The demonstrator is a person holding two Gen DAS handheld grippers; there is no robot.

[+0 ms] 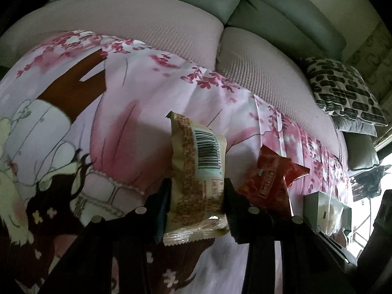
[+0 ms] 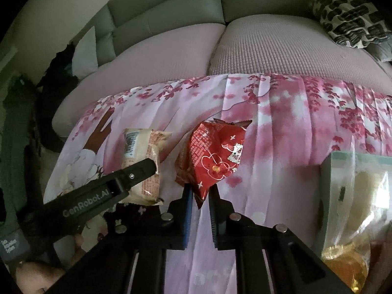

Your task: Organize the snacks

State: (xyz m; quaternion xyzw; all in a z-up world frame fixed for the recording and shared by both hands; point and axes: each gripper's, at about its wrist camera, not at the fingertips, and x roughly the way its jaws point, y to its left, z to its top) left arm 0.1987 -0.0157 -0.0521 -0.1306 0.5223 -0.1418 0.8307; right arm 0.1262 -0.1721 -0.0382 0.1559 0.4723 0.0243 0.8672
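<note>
Left wrist view
- Left hand-held gripper (image 1: 197, 196): its two black fingers are clamped on the sides of a beige crinkled-plastic snack packet (image 1: 197, 169), gripping its lower half.
- Beige packet, direction: long axis runs straight away from the camera, along the fingers; barcode side faces up, one serrated end sits near the lens, the other points toward the sofa.
- Red foil snack packet (image 1: 272, 183): just to the right of the beige one, tilted, top corner toward the sofa.
- Surface: a pink cloth with red blossom print (image 1: 147, 93) lies under both packets.
- Right edge: a pale green box with a clear plastic bag (image 1: 327, 210) on the cloth.
- Background: a pink-grey sofa seat cushion (image 1: 137, 17) and a black-and-white patterned pillow (image 1: 343, 90).

Right wrist view
- Right hand-held gripper (image 2: 199, 196): narrow, fingers pinching the lower pointed corner of the red foil snack packet (image 2: 215, 161).
- Red packet, direction: long axis slants up and to the right, away from the camera; flower print faces up.
- Beige packet (image 2: 144, 164): left of the red one, apart from it, long axis pointing toward the sofa, held by the left hand-held gripper (image 2: 137, 174) reaching in from lower left.
- Box and bag (image 2: 355, 196): at the right edge, well apart from the red packet.
</note>
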